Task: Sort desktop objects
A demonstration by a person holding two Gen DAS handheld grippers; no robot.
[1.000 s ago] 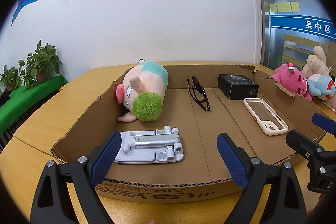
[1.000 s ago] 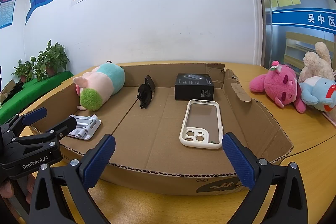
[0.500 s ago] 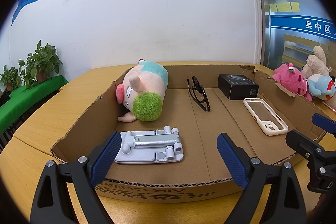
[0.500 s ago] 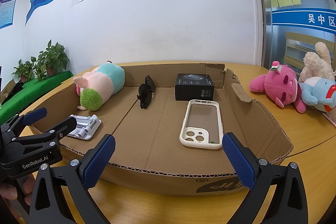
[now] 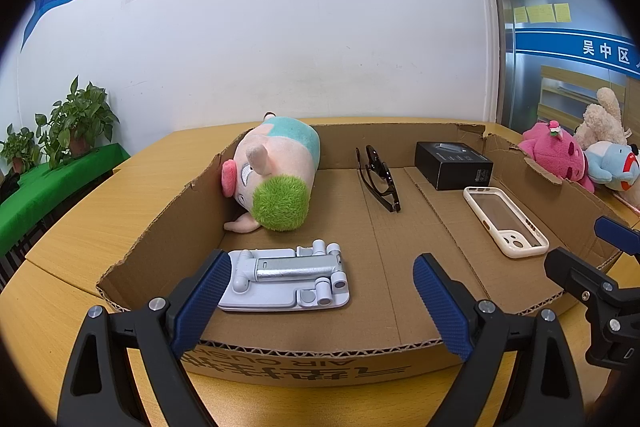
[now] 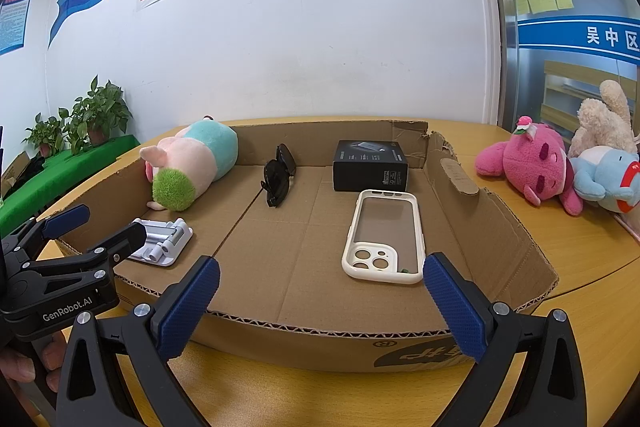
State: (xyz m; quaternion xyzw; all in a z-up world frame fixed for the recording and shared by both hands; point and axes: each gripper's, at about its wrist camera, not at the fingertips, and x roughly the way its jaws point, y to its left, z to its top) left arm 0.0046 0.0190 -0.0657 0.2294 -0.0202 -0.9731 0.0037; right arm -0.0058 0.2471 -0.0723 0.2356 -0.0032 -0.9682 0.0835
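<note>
The left gripper (image 5: 322,301) occupies the lower centre of the left wrist view with its blue-padded jaws spread wide and nothing between them; it hangs over the near wall of the shallow cardboard tray (image 5: 320,351), which sits on a wooden table (image 5: 80,227). The right gripper (image 6: 320,307) fills the lower centre of the right wrist view in the same released condition, jaws apart and empty, also at the tray's near wall. Tray contents, as placed in the left wrist view: a white and silver folding phone stand (image 5: 286,281) lies flat at lower centre, just beyond the left gripper's left pad; a plush pig (image 5: 276,175) (pink body, teal back, green tuft) lies on its side at centre left, against the tray's left wall; a pair of black sunglasses (image 5: 378,179) rests at centre, near the back wall; a black box (image 5: 452,165) stands at centre right, at the back; a cream phone case (image 5: 506,221) lies flat at right, in front of the box. In the right wrist view, the phone case (image 6: 384,237) sits just beyond the right gripper's right pad. Outside the tray, at the right edge of both views, a pink plush (image 6: 532,163), a blue plush (image 6: 608,179) and a beige plush (image 6: 604,119) lie together on the table. Potted plants (image 5: 76,123) stand at the left edge.
</note>
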